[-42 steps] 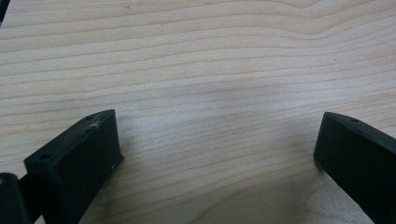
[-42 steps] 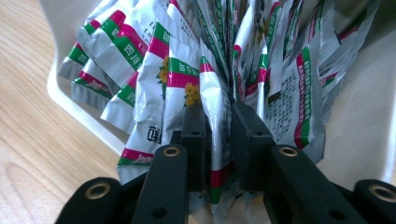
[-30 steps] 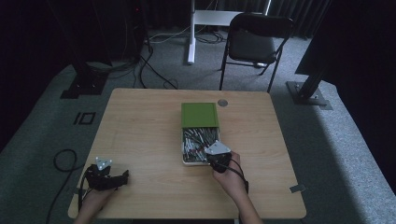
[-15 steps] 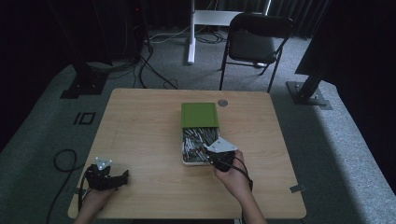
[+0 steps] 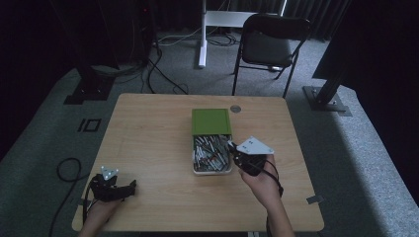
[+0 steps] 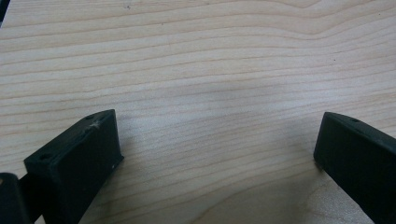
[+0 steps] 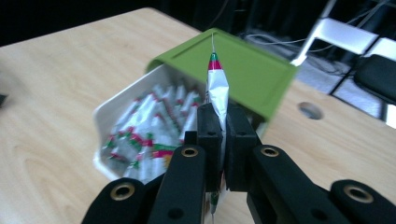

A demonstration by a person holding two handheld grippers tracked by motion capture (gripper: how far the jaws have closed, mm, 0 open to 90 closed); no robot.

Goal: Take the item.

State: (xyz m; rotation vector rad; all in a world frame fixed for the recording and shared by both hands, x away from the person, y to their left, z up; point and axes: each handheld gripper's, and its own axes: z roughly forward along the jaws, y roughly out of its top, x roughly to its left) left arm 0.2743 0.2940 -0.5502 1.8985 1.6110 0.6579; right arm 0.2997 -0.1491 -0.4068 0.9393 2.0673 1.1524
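Right tongs are clenched on a single slim packet in white wrapper with red and green ends, pinched flat between the two black jaws, its tip standing up above them and its lower end poking out beneath. The packet sits off the desk, over the near right corner of the white rectangular tray full of the same wrapped packets, in the middle of the pale wooden desk. A green lid covers the far half of that tray, and in the right gripper view it rises just behind the held packet. Over at the near left corner, the left tongs lie low on the bare wood, jaws spread wide apart, released, nothing between them.
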